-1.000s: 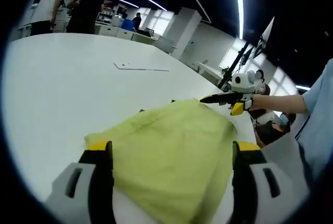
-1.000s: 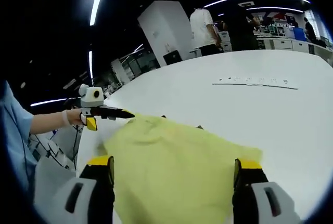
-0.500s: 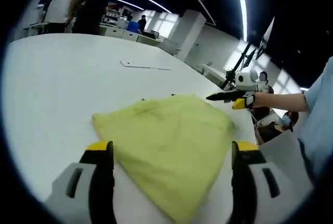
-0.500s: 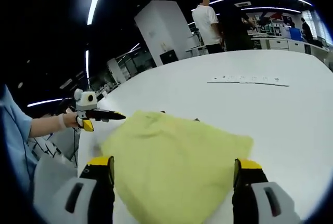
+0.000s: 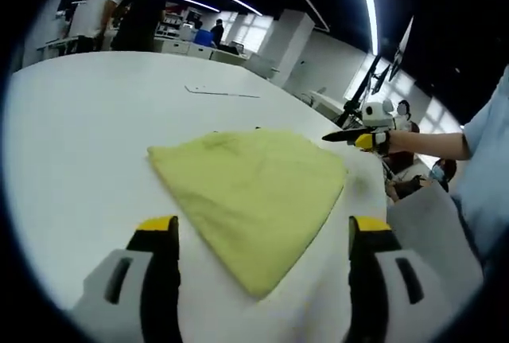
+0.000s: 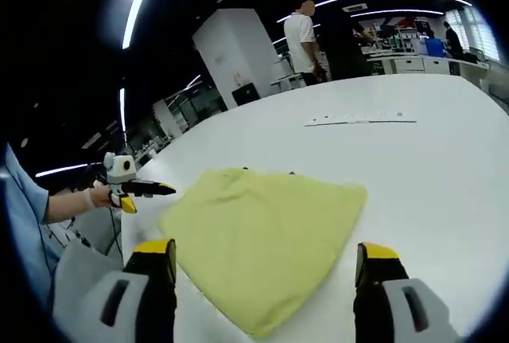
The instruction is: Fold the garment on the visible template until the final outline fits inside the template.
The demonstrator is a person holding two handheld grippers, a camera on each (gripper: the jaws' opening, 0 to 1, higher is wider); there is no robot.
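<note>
Lying folded flat at mid-frame on the white tabletop (image 5: 71, 144), the yellow garment (image 5: 250, 188) looked close to finished. Both the left gripper (image 5: 258, 259) and right gripper (image 6: 266, 267) were open and empty. The template was hidden under the cloth, so its fit was unclear.

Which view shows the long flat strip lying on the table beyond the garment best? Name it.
The right gripper view: the strip looks longer and clearer there, with faint marks along it. In the left gripper view the strip is shorter and plainer, past the yellow garment.
</note>
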